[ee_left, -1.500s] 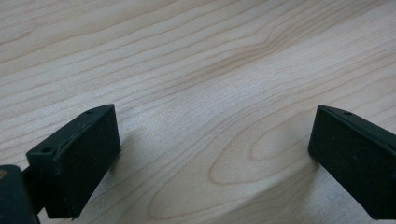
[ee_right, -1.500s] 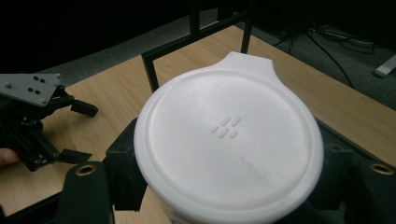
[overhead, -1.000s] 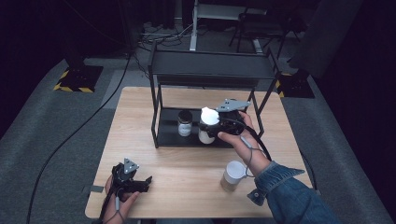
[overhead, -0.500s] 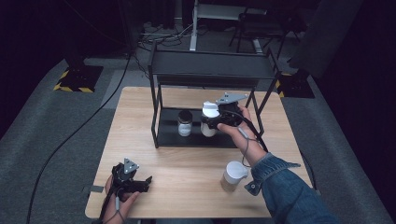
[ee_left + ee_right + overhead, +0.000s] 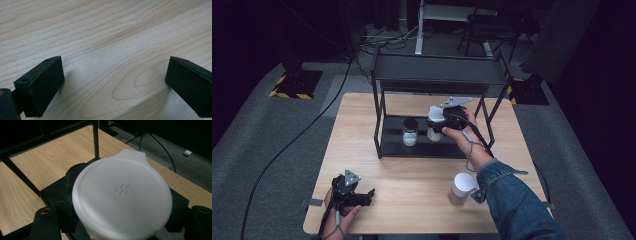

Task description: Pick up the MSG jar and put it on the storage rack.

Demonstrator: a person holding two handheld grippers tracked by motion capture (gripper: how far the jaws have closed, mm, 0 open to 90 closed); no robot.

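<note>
A: White tub (image 5: 122, 197) sits between the right gripper's (image 5: 438, 123) jaws, pinched from both sides. Lid is on and faces the right gripper view almost square; a small tab sticks out at its far edge.

B: Where on the table?

A: At the black rack (image 5: 437, 75), lower shelf (image 5: 432, 148) level, right of centre. High view puts the tub just inside the front opening, under the top shelf. Can't tell whether its base touches the shelf.

B: Anything next to it?

A: Small jar (image 5: 410, 132) with a dark lid, upright on the same lower shelf, just to the tub's left, a gap between them.

B: Left side?

A: Left gripper (image 5: 364, 196) is down at the near left corner of the wooden table (image 5: 412, 180), well apart from the rack. Its jaws are spread wide with nothing between them; the left gripper view has bare wood grain in the gap, and the jaws lie low over the top.

B: Other items?

A: Paper cup (image 5: 462, 187), upright near the front edge on the right, beside the person's denim sleeve (image 5: 512, 200). Well apart from the rack and from the left gripper.

B: Right arm position?

A: Forearm runs from the bottom right corner up to the rack, hand wrapped around the gripper body, grey plate on top, cable trailing back along the wrist.
</note>
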